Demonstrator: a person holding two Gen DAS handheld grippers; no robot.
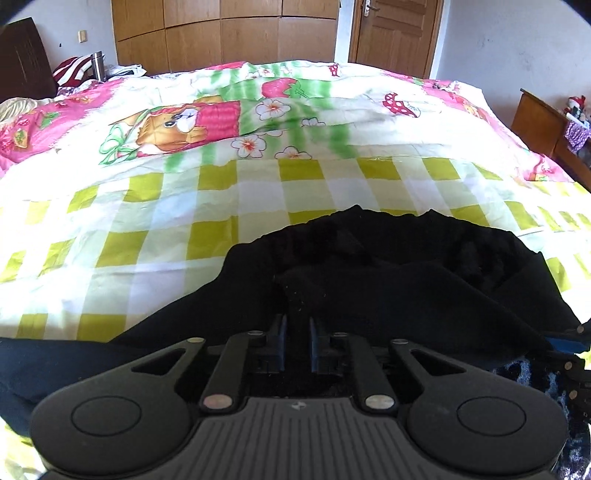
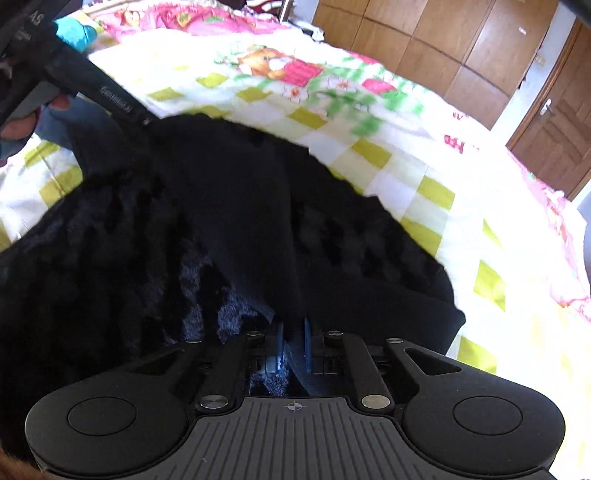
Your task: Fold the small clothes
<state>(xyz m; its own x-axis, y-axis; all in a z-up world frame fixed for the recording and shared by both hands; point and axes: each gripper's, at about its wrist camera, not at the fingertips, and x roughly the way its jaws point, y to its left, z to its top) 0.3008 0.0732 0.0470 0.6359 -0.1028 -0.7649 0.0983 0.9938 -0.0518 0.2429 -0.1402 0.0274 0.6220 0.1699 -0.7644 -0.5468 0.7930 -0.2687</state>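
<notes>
My left gripper has its jaws drawn narrow, with a ridge of the black garment pinched between the blue pads. My right gripper is the same: jaws nearly together, a fold of that same black garment running up between them. In the right wrist view the cloth is so dark and the picture so smeared that I can only say the fold appears to be clamped, not merely lying in the gap.

Out from my left jaws the garment spreads in a broad dark heap, its far edge wavy against the bedspread. Beside my right jaws a fuzzy, plush side of the fabric shows, bluish where light catches it, while the strip between the pads looks smoother.

The garment lies on the near part of the bed, on the yellow-green and white checks of the bedspread. Farther off, the cover turns to pink borders with strawberries, flowers and a cartoon bear.

At the upper left of the right wrist view, my other tool's handle crosses the frame, with a hand at its grip.

Beyond the bed stand a wooden wardrobe and a wooden door. I see no box or basket holding anything.
</notes>
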